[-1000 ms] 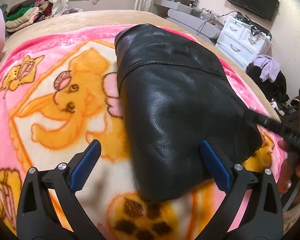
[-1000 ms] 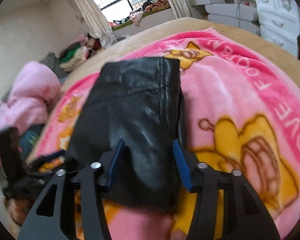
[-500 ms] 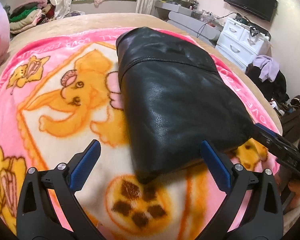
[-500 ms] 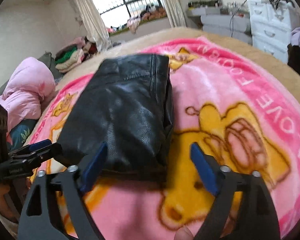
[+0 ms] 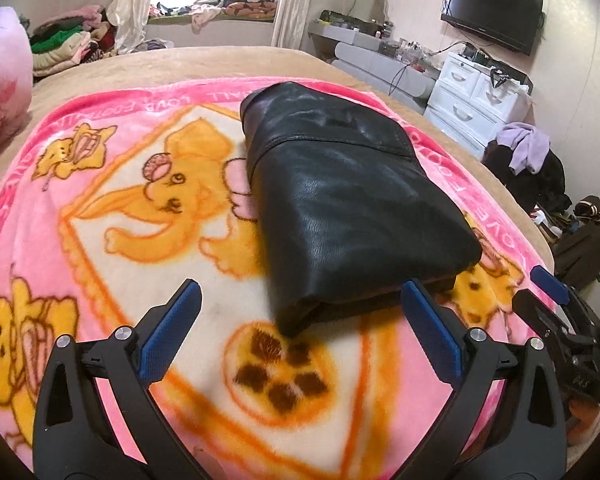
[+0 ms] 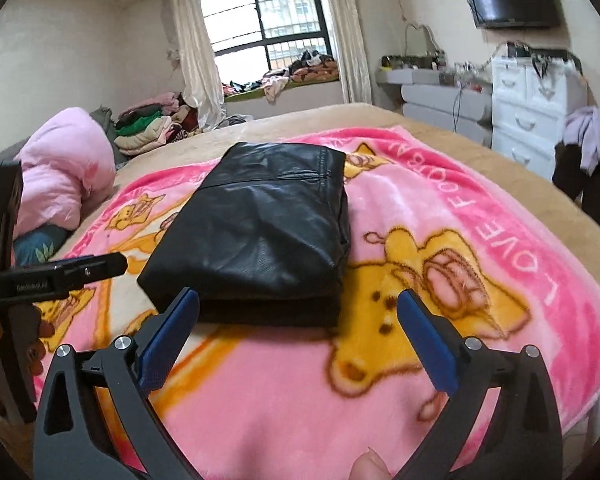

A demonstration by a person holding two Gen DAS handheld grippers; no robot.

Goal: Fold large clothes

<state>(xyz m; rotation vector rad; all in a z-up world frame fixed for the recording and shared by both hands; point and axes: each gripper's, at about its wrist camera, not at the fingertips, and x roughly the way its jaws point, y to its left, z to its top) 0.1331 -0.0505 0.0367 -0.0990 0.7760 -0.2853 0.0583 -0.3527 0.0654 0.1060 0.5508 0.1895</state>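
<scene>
A black leather garment (image 5: 352, 204) lies folded into a thick rectangle on the pink cartoon blanket (image 5: 140, 216); it also shows in the right wrist view (image 6: 260, 232). My left gripper (image 5: 300, 320) is open and empty, just short of the garment's near edge. My right gripper (image 6: 298, 320) is open and empty, pulled back from the garment's other near edge. The right gripper shows at the right edge of the left wrist view (image 5: 556, 312), and the left gripper at the left of the right wrist view (image 6: 60, 276).
The blanket lies on a tan bed (image 6: 340, 120). A pink quilt (image 6: 60, 168) lies at the bed's left. Clothes piles (image 5: 64, 44) sit by the window. White drawers (image 5: 472, 108) and a clothes-draped chair (image 5: 528, 164) stand to the right.
The right gripper opened, let go of the garment and drew back. The left gripper also backed away. The folded garment stays flat on the blanket.
</scene>
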